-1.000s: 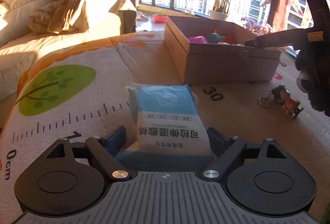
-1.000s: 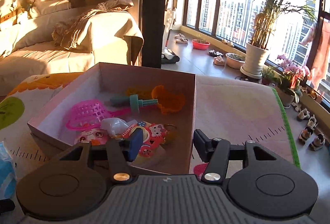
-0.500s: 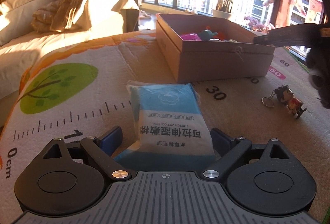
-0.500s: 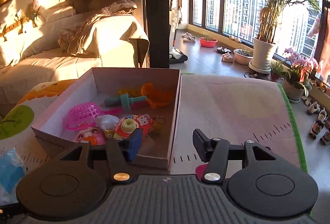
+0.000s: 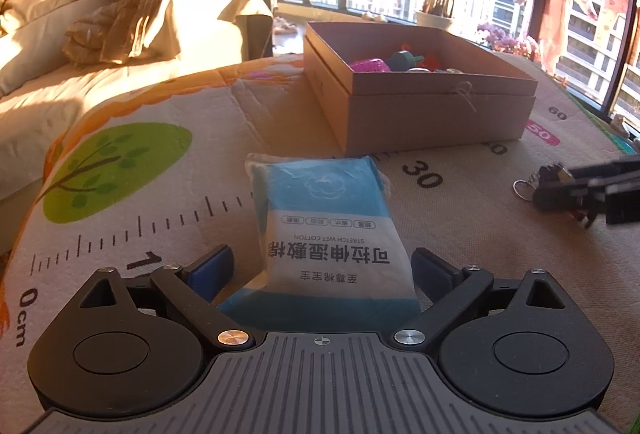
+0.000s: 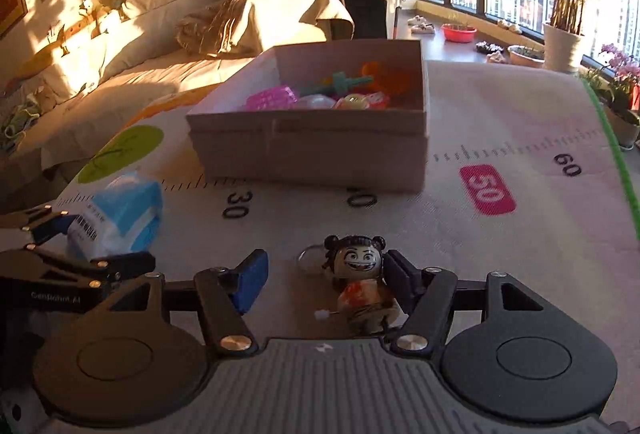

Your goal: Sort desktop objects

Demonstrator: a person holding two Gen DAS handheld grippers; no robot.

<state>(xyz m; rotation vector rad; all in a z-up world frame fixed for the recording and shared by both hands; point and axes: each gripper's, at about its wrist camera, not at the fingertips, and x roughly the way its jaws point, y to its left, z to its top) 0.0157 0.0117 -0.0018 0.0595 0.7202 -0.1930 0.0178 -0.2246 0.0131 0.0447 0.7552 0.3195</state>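
Note:
A blue and white wet-cotton pack (image 5: 332, 230) lies on the mat between the open fingers of my left gripper (image 5: 322, 268); a gap shows beside the left finger. The pack also shows in the right wrist view (image 6: 120, 218). A small doll keychain (image 6: 360, 286) lies on the mat between the open fingers of my right gripper (image 6: 324, 276), close to the right finger. The cardboard box (image 6: 312, 150) holds several colourful toys and stands beyond both; it also shows in the left wrist view (image 5: 420, 106).
The printed ruler mat (image 6: 500, 226) covers the surface. A bed with blankets (image 5: 120, 46) lies to the left. Windows, a potted plant (image 6: 564, 34) and the floor are beyond the mat's far edge. My right gripper shows at the right of the left wrist view (image 5: 592, 190).
My right gripper has come down from above the box to the mat, and the doll keychain now lies between its fingers. My left gripper has stayed around the pack, rising slightly.

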